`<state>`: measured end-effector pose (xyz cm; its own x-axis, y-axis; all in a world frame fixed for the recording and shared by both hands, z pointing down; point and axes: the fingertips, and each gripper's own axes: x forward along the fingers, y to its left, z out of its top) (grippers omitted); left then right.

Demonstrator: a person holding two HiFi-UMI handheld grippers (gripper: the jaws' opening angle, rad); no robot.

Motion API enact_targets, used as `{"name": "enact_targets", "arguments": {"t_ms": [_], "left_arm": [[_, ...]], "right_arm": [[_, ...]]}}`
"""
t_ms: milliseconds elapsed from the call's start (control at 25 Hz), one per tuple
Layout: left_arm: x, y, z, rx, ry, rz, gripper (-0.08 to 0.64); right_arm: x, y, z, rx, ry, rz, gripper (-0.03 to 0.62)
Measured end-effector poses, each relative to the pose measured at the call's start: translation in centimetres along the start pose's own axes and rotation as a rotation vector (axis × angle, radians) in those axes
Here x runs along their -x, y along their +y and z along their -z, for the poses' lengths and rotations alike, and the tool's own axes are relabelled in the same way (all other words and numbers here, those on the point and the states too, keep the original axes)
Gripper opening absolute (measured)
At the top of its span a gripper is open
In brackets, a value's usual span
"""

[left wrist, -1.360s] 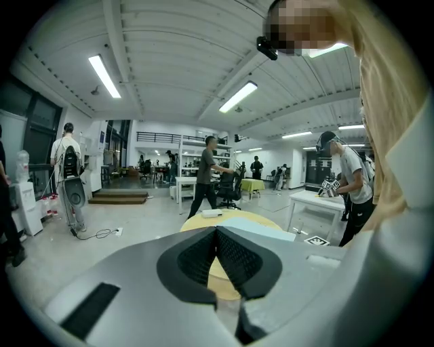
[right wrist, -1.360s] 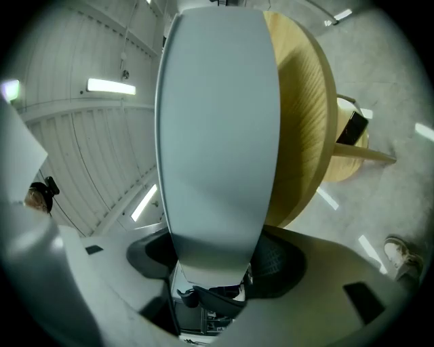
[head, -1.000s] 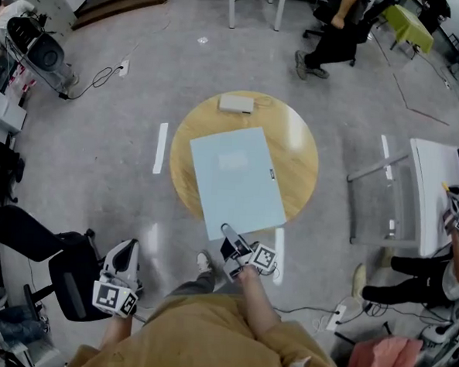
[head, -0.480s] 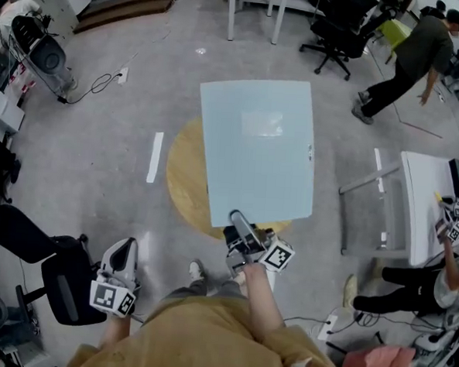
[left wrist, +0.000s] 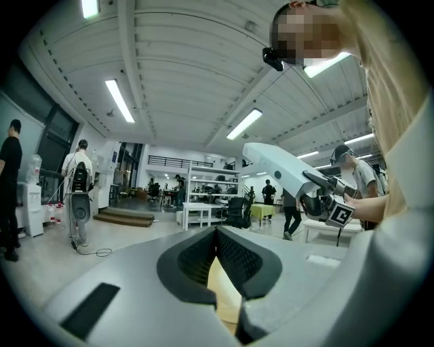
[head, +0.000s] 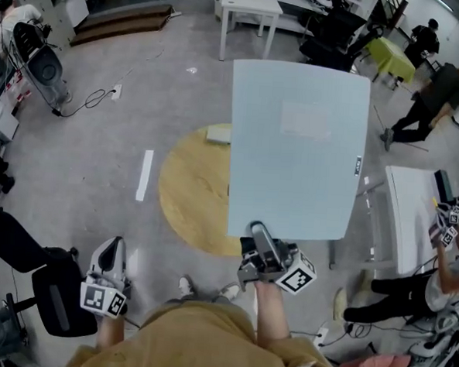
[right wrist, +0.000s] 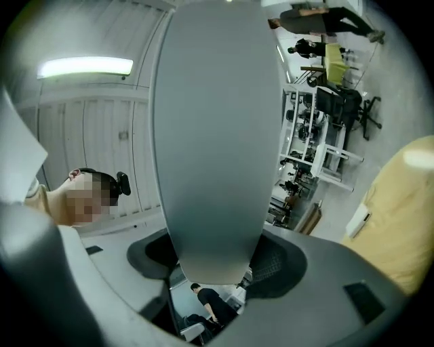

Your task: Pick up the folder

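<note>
The folder [head: 297, 148] is a large pale blue sheet with a faint label patch, held in the air above the round wooden table [head: 186, 192]. My right gripper [head: 259, 235] is shut on the middle of its near edge. In the right gripper view the folder [right wrist: 217, 135] rises as a broad grey-blue slab from between the pads [right wrist: 274, 261]. My left gripper [head: 110, 251] hangs low at the left, apart from the folder, its jaws together with nothing in them. The left gripper view shows its tips [left wrist: 217, 234] meeting, and the lifted folder [left wrist: 278, 166] off to the right.
A small white box [head: 217, 133] lies at the table's far edge, partly behind the folder. A white desk [head: 410, 213] stands to the right with a seated person [head: 409, 291] by it. A black chair [head: 53, 284] is at my left and a white table [head: 252, 2] far ahead.
The folder has left the tabletop, rising up and to the right in my right gripper. The left gripper has lifted a little.
</note>
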<state>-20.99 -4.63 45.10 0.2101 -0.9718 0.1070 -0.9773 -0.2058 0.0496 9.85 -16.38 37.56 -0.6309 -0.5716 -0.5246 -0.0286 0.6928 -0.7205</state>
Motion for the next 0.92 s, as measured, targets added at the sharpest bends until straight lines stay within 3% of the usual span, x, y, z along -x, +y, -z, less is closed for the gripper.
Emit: {"name": "enact_targets", "arguments": {"t_ms": [240,480,920], "left_arm": [[-0.4,-0.5,-1.3,-0.009,-0.052,-0.001,0.003],[-1.9,-1.0,-2.8,-0.007,-0.084,-0.005,0.003],[-1.9,-2.0,-3.6,-0.012,-0.121,0.019,0.003]], "right_arm": [[0.8,3.1,-3.7,0.034,-0.062,-0.036,0.273],[0.6,5.8,-6.8,0.145,-0.037,-0.003,0.272],[0.5,10.7,-6.3,0.21,0.019,-0.043,0.272]]}}
